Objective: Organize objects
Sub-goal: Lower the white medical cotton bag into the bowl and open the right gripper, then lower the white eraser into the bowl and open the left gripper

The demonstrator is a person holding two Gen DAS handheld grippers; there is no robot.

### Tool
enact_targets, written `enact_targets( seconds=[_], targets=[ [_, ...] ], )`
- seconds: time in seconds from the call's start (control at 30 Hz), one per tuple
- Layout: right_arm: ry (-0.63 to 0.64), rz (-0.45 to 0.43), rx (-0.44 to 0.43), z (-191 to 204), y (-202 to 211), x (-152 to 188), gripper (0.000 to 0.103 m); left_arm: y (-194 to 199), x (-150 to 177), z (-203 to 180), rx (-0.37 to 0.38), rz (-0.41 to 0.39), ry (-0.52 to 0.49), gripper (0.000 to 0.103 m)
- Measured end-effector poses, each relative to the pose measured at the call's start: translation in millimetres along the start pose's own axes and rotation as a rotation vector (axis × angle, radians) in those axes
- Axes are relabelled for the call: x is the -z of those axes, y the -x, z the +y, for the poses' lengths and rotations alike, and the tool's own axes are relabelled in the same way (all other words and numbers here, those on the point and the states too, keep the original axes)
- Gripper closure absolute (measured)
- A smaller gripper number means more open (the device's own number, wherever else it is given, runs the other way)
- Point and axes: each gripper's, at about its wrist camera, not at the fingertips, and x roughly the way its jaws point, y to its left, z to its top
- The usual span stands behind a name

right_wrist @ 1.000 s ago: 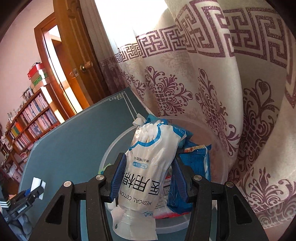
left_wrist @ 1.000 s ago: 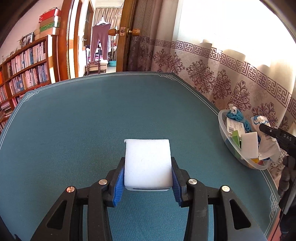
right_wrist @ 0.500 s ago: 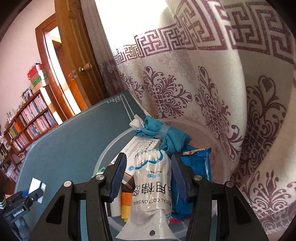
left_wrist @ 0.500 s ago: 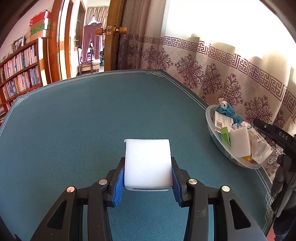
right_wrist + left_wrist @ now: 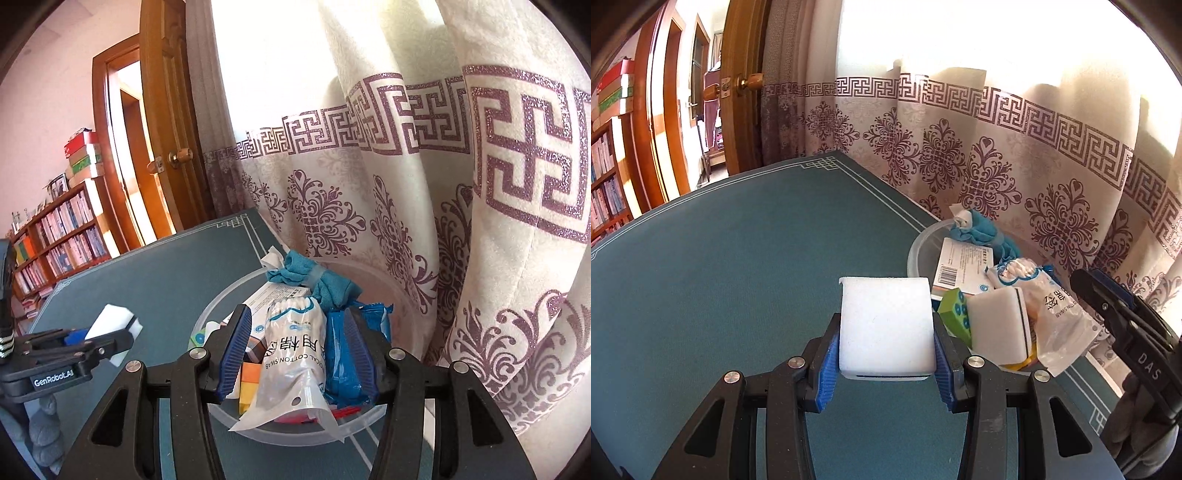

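At lower centre of the left wrist view, the left gripper [image 5: 886, 345] clamps a white rectangular foam sponge [image 5: 885, 326] between its blue pads, above the teal table mat [image 5: 731, 280]. In the right wrist view, the right gripper [image 5: 297, 354] stands spread open around a clear plastic bag of cotton swabs [image 5: 293, 352] lying in the round translucent plastic basin [image 5: 397, 291], centre frame.

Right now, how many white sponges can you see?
2: one sponge gripped in the left tongs over the table, another standing in the bowl. More may be buried there.
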Motion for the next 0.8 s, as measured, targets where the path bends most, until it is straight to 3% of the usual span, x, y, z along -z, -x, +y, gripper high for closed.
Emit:
enact_targets(
  seconds=[0.57, 0.6, 0.67, 0.7, 0.8],
  targets=[
    [-0.043, -0.017, 0.004, -13.9, -4.5, 7.3, 0.049, -73.4, -45.9, -46.9, 0.147, 0.076, -0.068, 0.056],
    [-0.044, -0.015, 0.004, -13.8, -4.8, 8.0, 0.049, -75.9, -46.1, -48.5, 0.16, 0.082, -0.068, 0.054],
    [-0.041, -0.013, 0.005, -13.5, -5.4, 9.1, 0.049, -78.4, -46.0, -50.3, 0.18, 0.086, -0.063, 0.033],
    [-0.039, -0.011, 0.007, -13.1, -5.4, 9.9, 0.049, -78.1, -45.5, -51.1, 0.187, 0.084, -0.06, 0.028],
    [-0.041, -0.003, 0.011, -12.3, -7.0, 11.8, 0.049, -74.6, -44.0, -52.5, 0.201, 0.075, -0.065, 0.022]
  ],
)
